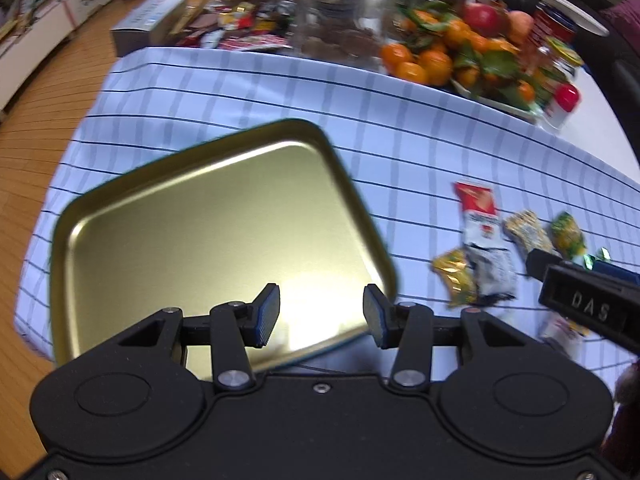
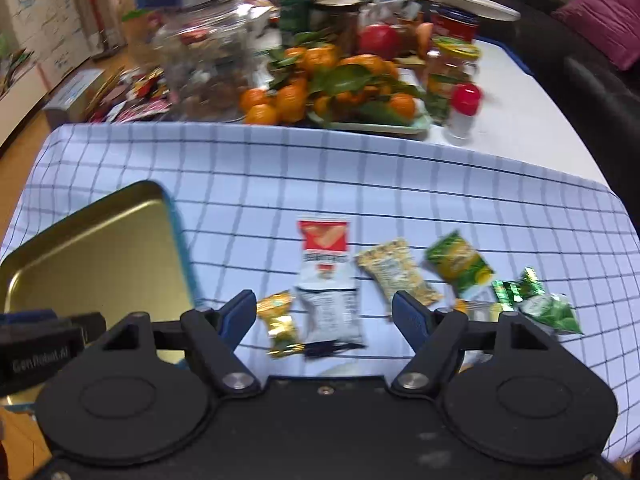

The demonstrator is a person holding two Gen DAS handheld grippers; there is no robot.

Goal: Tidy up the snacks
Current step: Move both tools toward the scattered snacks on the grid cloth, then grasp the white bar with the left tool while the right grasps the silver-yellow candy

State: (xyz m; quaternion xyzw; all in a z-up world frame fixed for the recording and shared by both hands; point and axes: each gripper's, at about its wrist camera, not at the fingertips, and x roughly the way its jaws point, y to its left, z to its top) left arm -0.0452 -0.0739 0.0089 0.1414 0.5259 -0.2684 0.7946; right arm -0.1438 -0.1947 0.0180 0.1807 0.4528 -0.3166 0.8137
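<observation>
Here, with the left gripper (image 1: 321, 316) spread empty over the gold tin tray (image 1: 208, 216) and the right gripper (image 2: 324, 316) wide, unloaded, above the snack packets (image 2: 328, 280) on the checked cloth (image 2: 360, 168), centre one packet squarely between jaws before pinching.

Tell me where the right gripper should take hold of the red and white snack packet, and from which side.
Grip the red and white snack packet across its narrow width near the middle, coming down from above. It lies flat on the checked cloth, long axis pointing away from the right gripper, whose open jaws already straddle its near end. Watch the gold-wrapped candy close on its left; it could get pinched too.
</observation>
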